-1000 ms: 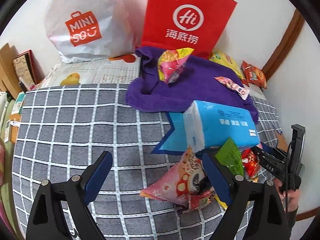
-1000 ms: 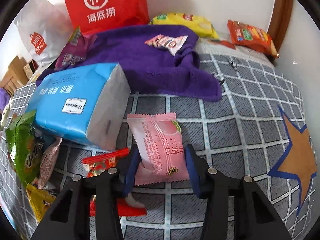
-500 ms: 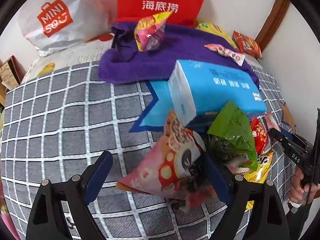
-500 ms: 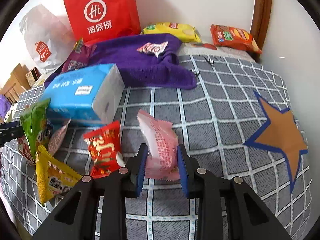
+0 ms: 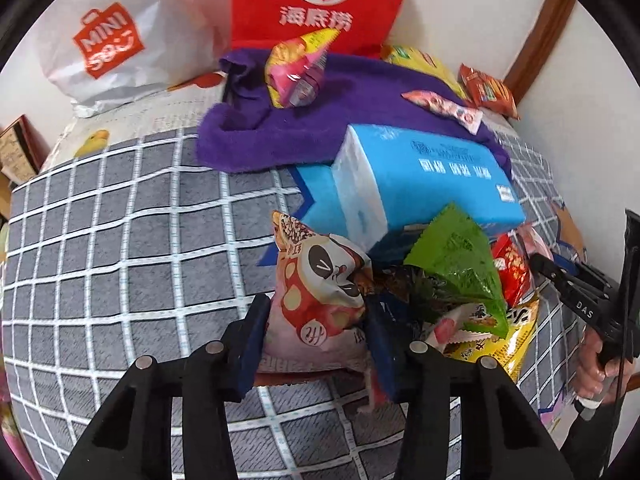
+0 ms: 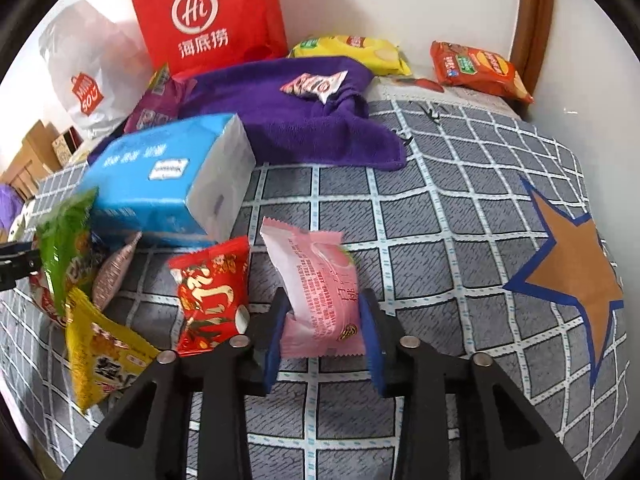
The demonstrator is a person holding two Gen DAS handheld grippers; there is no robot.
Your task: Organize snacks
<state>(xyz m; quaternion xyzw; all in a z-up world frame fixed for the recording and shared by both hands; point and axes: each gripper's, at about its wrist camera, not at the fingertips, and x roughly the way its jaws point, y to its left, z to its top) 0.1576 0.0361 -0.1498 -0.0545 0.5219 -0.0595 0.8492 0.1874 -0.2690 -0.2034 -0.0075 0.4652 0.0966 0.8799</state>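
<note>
Snack packets lie heaped on a grey checked bedspread (image 5: 120, 240). My left gripper (image 5: 318, 332) has its jaws closing, and the pads press on both sides of a pink panda-face bag (image 5: 320, 280) at the near edge of the heap. A green bag (image 5: 460, 264) and a yellow packet (image 5: 516, 328) lie just to its right. My right gripper (image 6: 322, 336) is shut on a pink packet (image 6: 316, 276), which stands tilted above the bedspread. A red packet (image 6: 212, 296) lies to the left of that gripper.
A blue tissue pack (image 6: 168, 176) sits behind the heap. Beyond it a purple towel (image 6: 288, 120) carries a small packet (image 6: 316, 86). A red paper bag (image 6: 208, 16), a white shopping bag (image 5: 108, 40), a yellow chips bag (image 6: 352, 52) and an orange one (image 6: 476, 68) line the wall.
The left gripper came down onto the heap and its wide jaws closed around the panda bag. The right jaws tightened on the pink packet and pulled it back off the bedspread.
</note>
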